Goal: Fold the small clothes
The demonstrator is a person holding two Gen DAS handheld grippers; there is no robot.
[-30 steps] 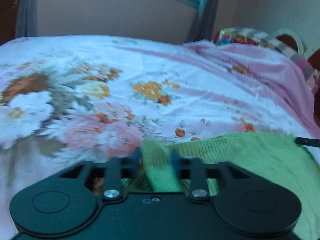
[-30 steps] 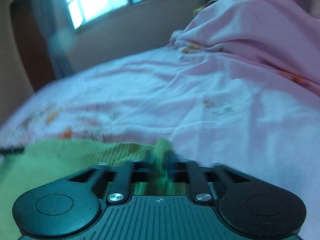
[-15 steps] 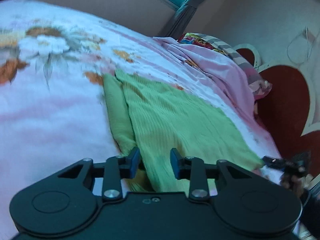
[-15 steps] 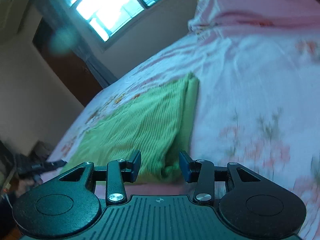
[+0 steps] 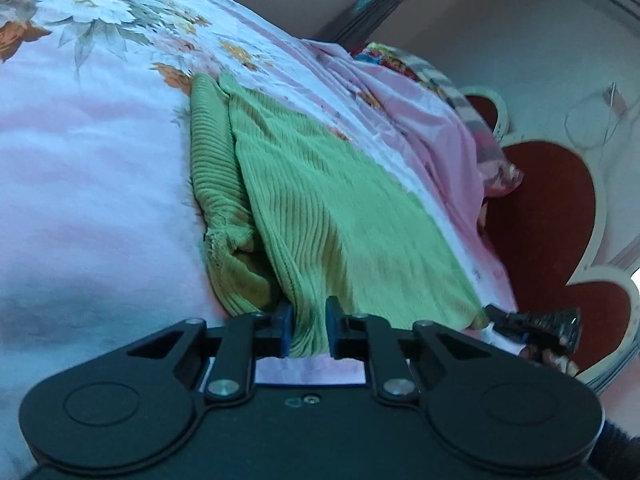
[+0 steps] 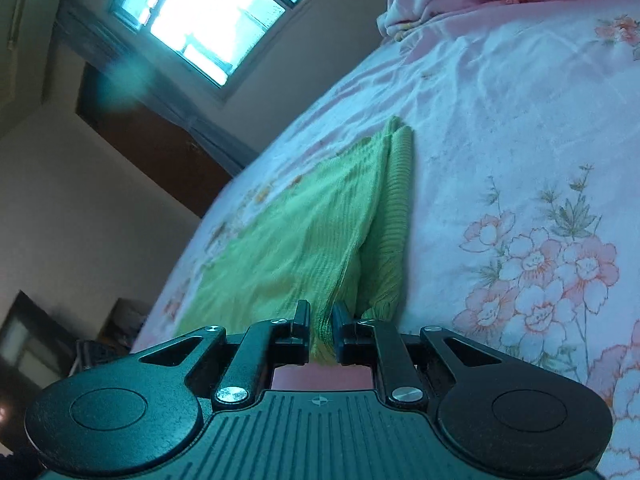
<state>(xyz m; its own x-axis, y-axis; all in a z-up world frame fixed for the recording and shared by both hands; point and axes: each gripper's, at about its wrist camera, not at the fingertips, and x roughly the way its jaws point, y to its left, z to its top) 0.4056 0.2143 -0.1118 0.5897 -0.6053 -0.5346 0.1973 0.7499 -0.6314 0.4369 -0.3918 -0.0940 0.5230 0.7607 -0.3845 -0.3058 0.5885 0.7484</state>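
Note:
A green ribbed garment (image 5: 340, 208) lies folded flat on the floral bed sheet (image 5: 80, 184), with a sleeve-like strip (image 5: 212, 160) along its left side. My left gripper (image 5: 308, 330) is closing on the garment's near edge, and the blue pads press the fabric. In the right wrist view the same garment (image 6: 304, 232) runs away from me. My right gripper (image 6: 322, 332) is closing on its near edge too, fabric pinched between the pads. The right gripper (image 5: 494, 314) also shows at the garment's right corner in the left wrist view.
A bunched pink cover (image 5: 420, 120) lies beyond the garment, toward a red heart-shaped headboard (image 5: 540, 208). A bright window (image 6: 208, 12) and a dark door (image 6: 160, 152) are on the far wall. Dark furniture (image 6: 24, 340) stands beside the bed.
Both grippers let go of the fabric they carried, leaving it folded flat. They swung round to the near edge with jaws open and have since closed on that edge.

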